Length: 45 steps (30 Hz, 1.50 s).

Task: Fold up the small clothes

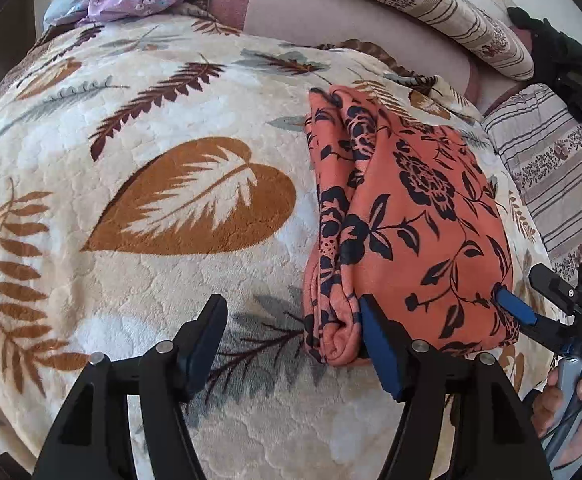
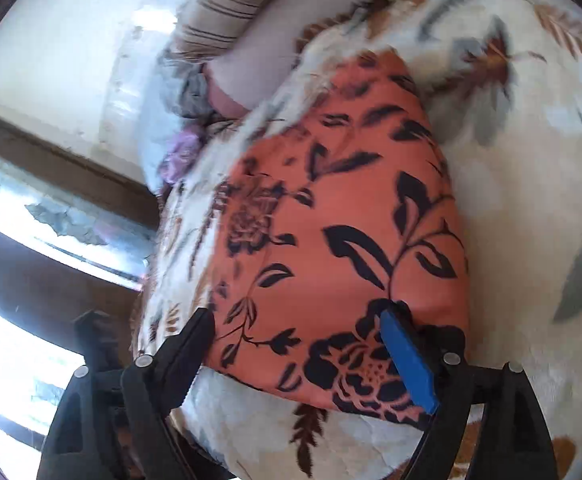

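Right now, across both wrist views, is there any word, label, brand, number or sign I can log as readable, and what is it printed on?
None: no readable text in either view.
The orange floral garment carries only a dark flower print; no tag shows.
The leaf-patterned blanket and the striped cushions bear only patterns.
The left gripper and right gripper show no marking on fingers or bodies.
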Available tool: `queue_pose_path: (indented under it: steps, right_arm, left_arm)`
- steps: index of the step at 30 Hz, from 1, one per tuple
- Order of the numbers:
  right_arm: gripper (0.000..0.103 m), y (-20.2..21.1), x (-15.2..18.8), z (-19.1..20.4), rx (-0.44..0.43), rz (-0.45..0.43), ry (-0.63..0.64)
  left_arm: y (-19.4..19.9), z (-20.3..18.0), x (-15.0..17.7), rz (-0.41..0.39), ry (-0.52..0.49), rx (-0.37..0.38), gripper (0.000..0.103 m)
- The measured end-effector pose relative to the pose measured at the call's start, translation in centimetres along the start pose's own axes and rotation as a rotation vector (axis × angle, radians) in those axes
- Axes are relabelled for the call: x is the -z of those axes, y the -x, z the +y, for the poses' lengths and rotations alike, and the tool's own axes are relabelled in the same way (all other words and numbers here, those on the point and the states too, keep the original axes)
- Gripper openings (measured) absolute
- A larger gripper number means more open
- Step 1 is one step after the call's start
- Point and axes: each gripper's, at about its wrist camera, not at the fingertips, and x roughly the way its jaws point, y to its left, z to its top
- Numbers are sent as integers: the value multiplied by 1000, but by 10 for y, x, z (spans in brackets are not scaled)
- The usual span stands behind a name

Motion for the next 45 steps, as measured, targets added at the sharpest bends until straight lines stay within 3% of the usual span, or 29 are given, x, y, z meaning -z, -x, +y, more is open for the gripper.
queue_pose_path:
  steps: [4,13,16,18,20,23,26,28,30,35,37,38,40,45]
  right_arm:
    - [87,8,6,37,112,8,113]
    - [87,-11,-32,86,204,4,216]
    - [87,-26,-50,69,192,16,149]
    - [87,-42,-61,36,247,23,15]
    - [87,-43,-64,16,204,1,-125]
    - [87,-36,-71,42,187,-8,-46]
    - [87,-27,-87,56,181,-74,-3]
    - [91,-33,-96,42,212,-90,-50]
    - [91,-52,-98,13,307,-10,-124]
    - [91,-39,-93,25,211,-56,-106]
    - [91,-35,-91,31,211,-78,-70]
    - [91,-37,-90,28,227,-70,-62]
    - [91,-55,-86,11,280,32,-80]
    - [91,-23,-71,44,200,-40,-31]
  left_arm:
    - [21,-1,14,-110,-72,-60,80]
    - [16,25,24,-124,-23,16,80]
    - [14,35,17,-119,23,29,80]
    - [13,40,14,-115,48,43,80]
    - [13,43,11,-119,61,47,80]
    - [13,44,9,-120,62,50,80]
    - [11,43,7,-112,60,63,80]
    - [9,40,6,-107,56,69,80]
    - [8,39,5,-105,46,68,80]
    - [7,41,8,-102,46,49,80]
    - [5,42,7,-97,52,50,80]
    - [4,41,6,-96,52,52,80]
    - [3,38,6,-93,40,53,80]
    - [-1,34,13,-86,7,30,80]
